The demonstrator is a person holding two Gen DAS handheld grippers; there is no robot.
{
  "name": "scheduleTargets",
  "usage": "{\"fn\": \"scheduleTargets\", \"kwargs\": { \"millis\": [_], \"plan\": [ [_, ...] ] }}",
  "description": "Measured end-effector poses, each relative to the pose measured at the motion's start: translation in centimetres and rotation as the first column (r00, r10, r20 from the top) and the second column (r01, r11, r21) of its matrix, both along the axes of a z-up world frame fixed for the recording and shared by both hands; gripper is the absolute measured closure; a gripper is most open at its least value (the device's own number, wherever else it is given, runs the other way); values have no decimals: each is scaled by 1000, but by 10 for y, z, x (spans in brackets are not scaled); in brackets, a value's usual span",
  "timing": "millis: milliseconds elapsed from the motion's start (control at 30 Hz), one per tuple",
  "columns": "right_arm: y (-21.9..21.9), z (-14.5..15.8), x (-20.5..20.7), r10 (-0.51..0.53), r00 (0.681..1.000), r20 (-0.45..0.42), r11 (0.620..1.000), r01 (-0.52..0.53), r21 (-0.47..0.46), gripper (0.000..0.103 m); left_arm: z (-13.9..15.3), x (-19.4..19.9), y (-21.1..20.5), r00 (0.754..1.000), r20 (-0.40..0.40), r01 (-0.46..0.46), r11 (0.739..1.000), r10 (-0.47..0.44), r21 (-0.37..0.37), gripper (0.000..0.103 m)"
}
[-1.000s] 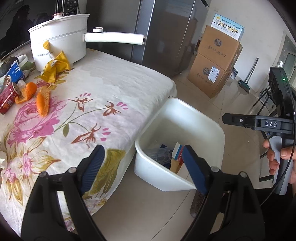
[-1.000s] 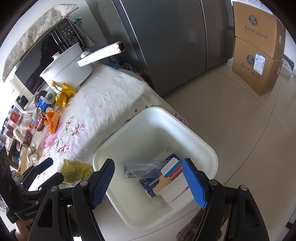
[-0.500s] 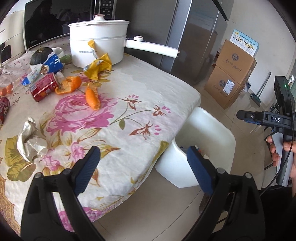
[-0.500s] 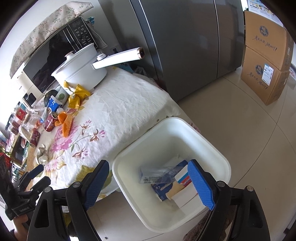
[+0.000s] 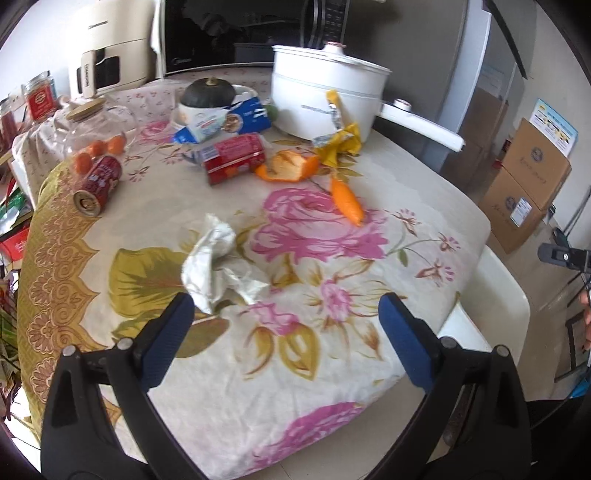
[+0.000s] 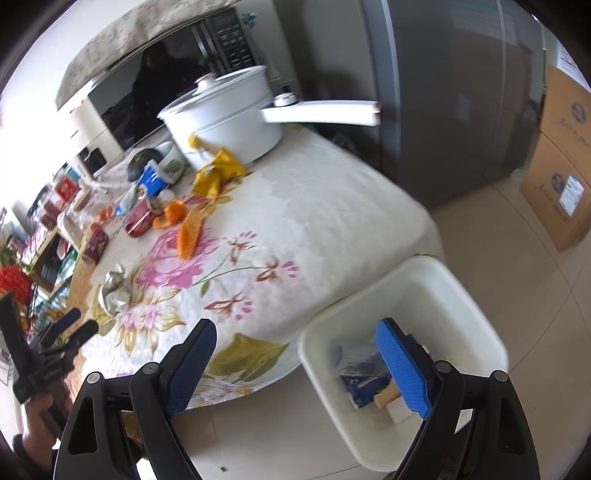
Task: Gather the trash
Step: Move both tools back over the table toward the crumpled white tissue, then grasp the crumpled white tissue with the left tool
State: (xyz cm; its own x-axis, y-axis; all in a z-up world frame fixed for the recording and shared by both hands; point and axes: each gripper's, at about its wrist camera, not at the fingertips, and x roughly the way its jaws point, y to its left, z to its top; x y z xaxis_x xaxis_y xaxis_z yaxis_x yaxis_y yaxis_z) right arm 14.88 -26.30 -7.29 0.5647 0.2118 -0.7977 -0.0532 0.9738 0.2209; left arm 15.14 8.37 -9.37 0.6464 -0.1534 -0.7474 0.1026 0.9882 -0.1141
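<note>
With my left tongs (image 5: 284,332) opening wide and empty, I judge the crumpled silvery foil wrapper (image 5: 218,266) on the floral tablecloth (image 5: 332,258), at eleven o'clock, long axis toward twelve, nearer them than my gaping, empty right tongs (image 6: 295,365) above the white plastic bin (image 6: 476,317).

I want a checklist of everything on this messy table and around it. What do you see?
Surface: flowered tablecloth over the table.
Job's things: crumpled foil wrapper, orange peel, yellow wrapper, red can on its side; white bin on the floor holds packaging.
Clutter: white pot, squash, jars.
Grippers: left gripper opening, nothing between its jaws; right gripper open, empty.
Cables: nothing seen.
Surroundings: fridge, microwave, cardboard boxes.
</note>
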Motion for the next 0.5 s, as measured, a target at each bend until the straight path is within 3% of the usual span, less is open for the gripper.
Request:
{"fn": "scheduleTargets", "kwargs": {
  "millis": [133,367,433,500],
  "plan": [
    [26,-8,11,30,999,-20,1000,-30,-7,13,-19,9,27,999,-17,-47,999,47,-21,4],
    [56,-20,29,44,998,-45,999,-45,-21,13,-46,37,40,998,-44,-53,996,50,-66,5],
    [63,-24,36,44,998,-51,999,-45,-15,13,-54,45,42,997,-54,-57,996,53,-76,13],
    [71,-27,43,44,997,-56,999,-45,-14,13,-58,49,43,997,-64,-55,995,50,-80,29]
  ]
}}
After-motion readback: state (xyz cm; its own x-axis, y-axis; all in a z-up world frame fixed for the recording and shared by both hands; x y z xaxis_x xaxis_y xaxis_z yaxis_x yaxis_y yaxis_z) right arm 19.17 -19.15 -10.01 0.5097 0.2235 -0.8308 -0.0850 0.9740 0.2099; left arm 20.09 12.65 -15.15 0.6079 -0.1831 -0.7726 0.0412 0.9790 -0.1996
